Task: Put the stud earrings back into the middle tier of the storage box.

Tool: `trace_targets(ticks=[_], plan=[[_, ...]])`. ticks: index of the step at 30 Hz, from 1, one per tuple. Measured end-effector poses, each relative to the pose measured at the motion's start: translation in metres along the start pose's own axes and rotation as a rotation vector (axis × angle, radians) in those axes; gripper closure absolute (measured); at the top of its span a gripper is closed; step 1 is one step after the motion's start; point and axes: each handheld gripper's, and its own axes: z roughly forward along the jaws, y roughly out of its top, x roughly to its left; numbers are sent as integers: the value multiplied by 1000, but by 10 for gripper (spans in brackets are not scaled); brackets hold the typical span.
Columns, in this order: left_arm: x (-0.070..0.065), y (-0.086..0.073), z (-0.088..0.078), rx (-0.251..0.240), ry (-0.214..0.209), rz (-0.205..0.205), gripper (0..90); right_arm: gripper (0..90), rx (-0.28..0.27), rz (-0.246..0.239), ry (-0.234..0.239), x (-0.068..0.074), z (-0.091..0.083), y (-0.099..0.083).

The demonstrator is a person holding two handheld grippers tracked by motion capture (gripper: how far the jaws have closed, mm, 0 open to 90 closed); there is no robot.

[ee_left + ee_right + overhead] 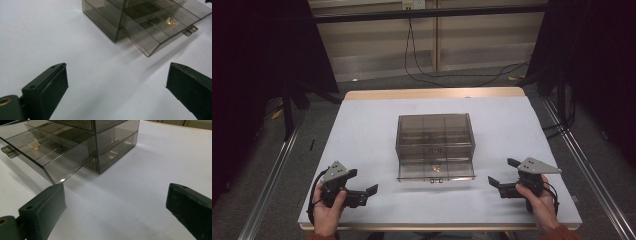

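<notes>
A: Near edge first: left gripper (362, 194) and right gripper (502, 185) hover low over the white worktop (362, 135), fingers spread wide, nothing held

B: Between them, farther out, the smoky plastic drawer box (435, 137), bottom drawer (435, 171) pulled toward us, small gold bits (436, 169) inside

The left hand-held gripper (364, 192) sits at the near left, gripped from below by the person's left hand (328, 210) — its jaws spread wide, pointing right toward the middle. The right hand-held gripper (503, 176) sits at the near right in the right hand (539, 200), jaws likewise wide apart, pointing left — both holding nothing.
</notes>
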Motion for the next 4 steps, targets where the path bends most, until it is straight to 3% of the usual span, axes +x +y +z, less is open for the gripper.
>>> trace_targets(ticks=[4], plan=[[4, -2, -3, -32, 34, -15, 27, 18, 3, 4, 2, -1, 0, 0]])
